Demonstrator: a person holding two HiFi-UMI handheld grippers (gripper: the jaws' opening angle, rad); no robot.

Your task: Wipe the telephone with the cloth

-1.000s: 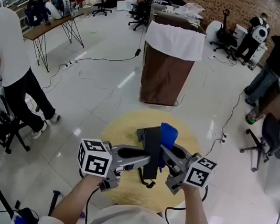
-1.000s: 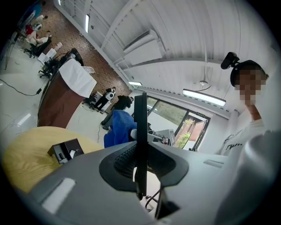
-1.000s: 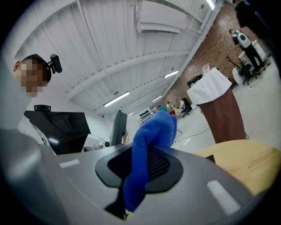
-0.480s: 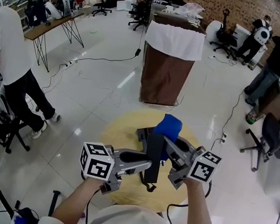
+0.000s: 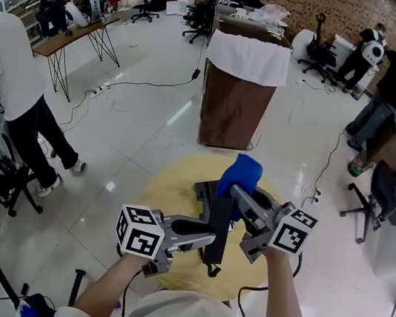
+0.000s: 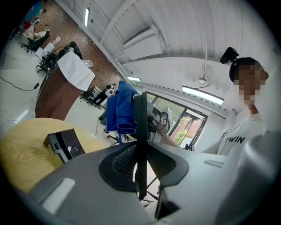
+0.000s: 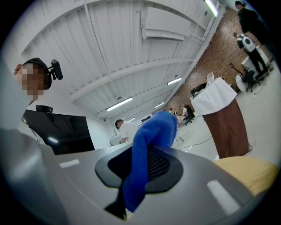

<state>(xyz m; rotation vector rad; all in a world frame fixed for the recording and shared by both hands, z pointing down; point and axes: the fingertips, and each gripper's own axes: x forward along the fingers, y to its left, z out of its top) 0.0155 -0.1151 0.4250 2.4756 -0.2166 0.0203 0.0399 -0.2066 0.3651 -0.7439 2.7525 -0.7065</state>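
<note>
My left gripper (image 5: 207, 231) is shut on a flat black telephone handset (image 5: 218, 225) and holds it upright over the round yellow table (image 5: 170, 187). In the left gripper view the handset (image 6: 140, 140) shows edge-on between the jaws of the left gripper (image 6: 140, 169). Its cord (image 5: 207, 267) hangs below. My right gripper (image 5: 243, 195) is shut on a blue cloth (image 5: 241, 175), which stands beside the handset's top end. The cloth (image 7: 147, 149) fills the jaws of the right gripper (image 7: 140, 169). The black telephone base (image 6: 63, 143) lies on the table.
A brown stand with a white cover (image 5: 241, 86) is beyond the table. A person in a white shirt (image 5: 14, 86) stands at the left, office chairs (image 5: 387, 197) at the right. Cables (image 5: 120, 84) run across the white floor.
The right gripper has lifted the blue cloth up along the handset towards its top end. The left gripper and handset have kept almost still.
</note>
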